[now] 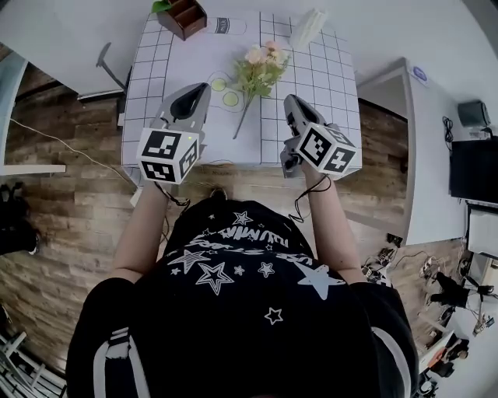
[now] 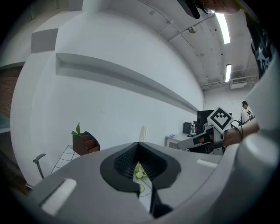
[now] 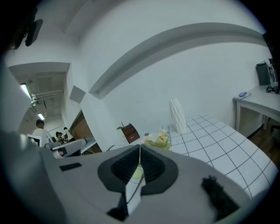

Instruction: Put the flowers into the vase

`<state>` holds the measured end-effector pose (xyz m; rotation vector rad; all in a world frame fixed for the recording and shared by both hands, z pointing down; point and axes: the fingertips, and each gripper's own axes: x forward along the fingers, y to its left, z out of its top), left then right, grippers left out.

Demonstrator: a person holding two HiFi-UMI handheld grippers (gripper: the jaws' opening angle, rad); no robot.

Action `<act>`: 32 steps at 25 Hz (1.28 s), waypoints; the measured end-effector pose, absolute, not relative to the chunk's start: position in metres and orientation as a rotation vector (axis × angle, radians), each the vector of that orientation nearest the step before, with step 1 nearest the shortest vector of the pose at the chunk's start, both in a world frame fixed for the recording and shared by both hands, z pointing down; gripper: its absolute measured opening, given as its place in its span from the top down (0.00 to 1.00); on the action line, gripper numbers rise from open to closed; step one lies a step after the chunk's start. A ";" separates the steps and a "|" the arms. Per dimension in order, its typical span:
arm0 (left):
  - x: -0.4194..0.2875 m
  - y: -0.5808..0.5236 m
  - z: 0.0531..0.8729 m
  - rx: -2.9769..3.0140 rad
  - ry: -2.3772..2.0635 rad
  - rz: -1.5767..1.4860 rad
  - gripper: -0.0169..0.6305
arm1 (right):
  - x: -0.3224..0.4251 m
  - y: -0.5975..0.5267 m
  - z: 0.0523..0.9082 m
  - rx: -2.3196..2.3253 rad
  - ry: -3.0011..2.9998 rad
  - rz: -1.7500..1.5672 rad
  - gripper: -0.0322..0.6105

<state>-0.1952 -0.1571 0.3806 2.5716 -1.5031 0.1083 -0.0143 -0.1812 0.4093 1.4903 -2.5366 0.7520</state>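
A bunch of pale pink and cream flowers (image 1: 261,65) with green leaves lies on the white gridded table (image 1: 327,85), its stem pointing toward the near edge. The white ribbed vase (image 1: 307,29) is at the far right of the table and shows upright in the right gripper view (image 3: 177,116). My left gripper (image 1: 202,87) hovers over the near left of the table, left of the stem, shut and empty. My right gripper (image 1: 289,99) is right of the stem, also shut with nothing in it. Beyond the right gripper's closed jaws the flowers (image 3: 158,140) show.
A brown wooden box (image 1: 183,15) with a green leaf stands at the table's far left corner, a white labelled object (image 1: 226,26) beside it. Two green circles (image 1: 226,93) mark the cloth near the stem. Wooden floor surrounds the table; a white desk (image 1: 424,148) stands to the right.
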 end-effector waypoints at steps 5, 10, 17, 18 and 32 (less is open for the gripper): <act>-0.200 -0.175 0.388 2.573 -1.465 0.103 0.96 | -0.026 -0.186 0.440 1.456 -2.460 0.894 0.93; -0.204 -0.180 0.401 2.547 -1.462 0.108 0.96 | -0.033 -0.190 0.466 1.412 -2.401 1.016 0.92; -0.210 -0.179 0.416 2.492 -1.477 0.138 0.96 | -0.051 -0.194 0.500 1.271 -2.342 1.216 0.76; -0.210 -0.179 0.417 2.484 -1.485 0.141 0.96 | -0.053 -0.196 0.505 1.253 -2.330 1.239 0.75; -0.211 -0.191 0.438 2.362 -1.606 0.213 0.96 | -0.075 -0.221 0.569 1.108 -2.181 1.439 0.70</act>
